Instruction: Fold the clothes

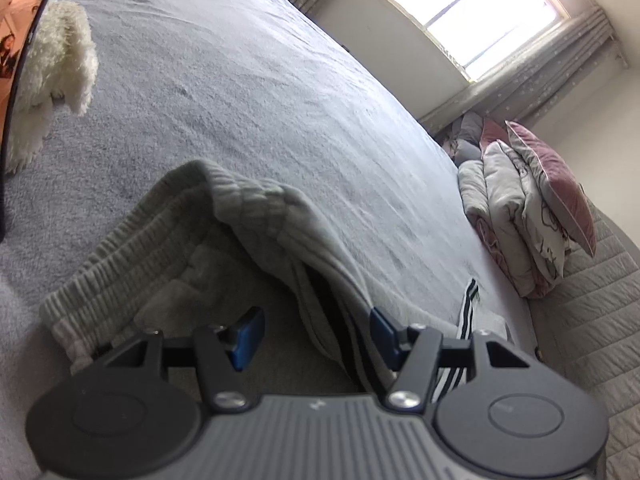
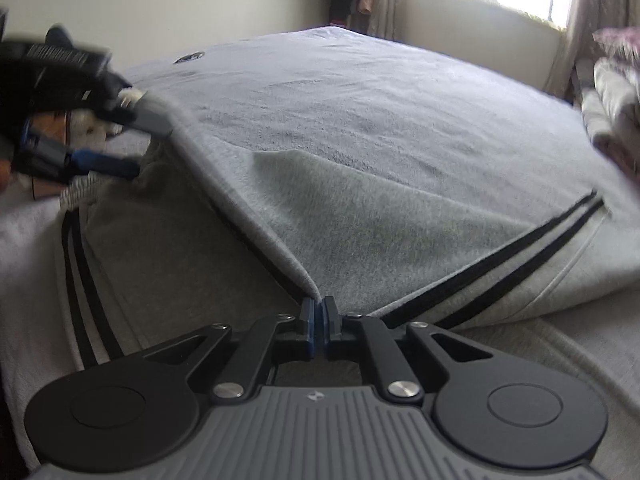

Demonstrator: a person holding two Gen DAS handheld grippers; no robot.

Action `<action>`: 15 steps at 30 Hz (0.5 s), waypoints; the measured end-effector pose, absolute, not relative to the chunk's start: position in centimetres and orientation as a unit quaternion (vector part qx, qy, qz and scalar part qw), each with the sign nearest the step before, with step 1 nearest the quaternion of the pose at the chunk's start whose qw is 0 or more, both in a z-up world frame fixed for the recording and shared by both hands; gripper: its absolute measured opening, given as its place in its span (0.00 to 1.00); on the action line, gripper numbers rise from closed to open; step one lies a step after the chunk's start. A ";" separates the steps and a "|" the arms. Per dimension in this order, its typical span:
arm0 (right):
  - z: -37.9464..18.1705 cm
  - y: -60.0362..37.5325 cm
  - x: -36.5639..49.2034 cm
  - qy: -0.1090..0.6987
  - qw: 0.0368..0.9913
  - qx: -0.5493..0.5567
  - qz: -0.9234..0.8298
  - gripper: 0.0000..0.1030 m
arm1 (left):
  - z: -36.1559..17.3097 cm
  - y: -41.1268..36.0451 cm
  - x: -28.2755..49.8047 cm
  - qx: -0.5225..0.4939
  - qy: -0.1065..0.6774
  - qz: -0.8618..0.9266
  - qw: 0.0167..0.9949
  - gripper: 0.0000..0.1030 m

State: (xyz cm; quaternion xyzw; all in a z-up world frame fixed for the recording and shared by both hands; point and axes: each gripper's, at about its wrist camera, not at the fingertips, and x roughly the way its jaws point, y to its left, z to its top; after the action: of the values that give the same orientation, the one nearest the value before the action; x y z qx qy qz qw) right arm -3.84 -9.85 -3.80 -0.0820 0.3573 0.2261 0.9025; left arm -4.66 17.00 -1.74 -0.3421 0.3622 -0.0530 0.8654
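Observation:
Grey sweatpants [image 2: 380,220] with black side stripes [image 2: 520,256] lie on the bed, with the top layer lifted into a fold. My right gripper [image 2: 319,310] is shut on the point of that fold, the blue pads pinching the cloth edge. My left gripper [image 1: 316,330] stands open at the ribbed waistband [image 1: 132,248]. The raised fold hangs between its fingers, and the left pad [image 1: 250,332] is clear of it. In the right wrist view the left gripper [image 2: 136,144] shows at the far left with its jaws apart, and the lifted edge rises toward its upper finger.
A pale grey blanket [image 1: 240,80] covers the bed. A white fluffy item [image 1: 56,72] lies at the left beside a shiny orange-tinted panel [image 1: 20,40]. Folded quilts and a pink pillow [image 1: 528,208] are stacked at the right, under a bright window [image 1: 472,12].

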 end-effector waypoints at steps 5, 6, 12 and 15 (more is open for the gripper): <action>-2.2 -11.8 -3.6 0.350 0.908 -0.006 0.231 0.32 | -1.5 16.5 -4.5 -0.335 0.358 -0.060 0.869 0.58; -1.9 -12.3 -3.7 0.345 0.910 0.007 0.230 0.40 | -1.6 16.4 -4.4 -0.337 0.357 -0.060 0.869 0.58; -1.6 -16.4 -2.1 0.335 0.932 0.050 0.133 0.49 | -2.4 16.4 -3.5 -0.354 0.364 -0.045 0.860 0.58; -2.1 -19.4 -0.1 0.338 0.933 0.101 0.074 0.53 | -2.7 16.4 -3.2 -0.354 0.368 -0.037 0.859 0.57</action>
State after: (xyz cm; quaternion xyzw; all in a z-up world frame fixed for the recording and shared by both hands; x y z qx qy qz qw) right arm -0.10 -19.38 -2.08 0.1010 0.3383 0.0744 0.9327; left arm -3.20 16.45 -2.72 -0.3539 0.3678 -0.0368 0.8592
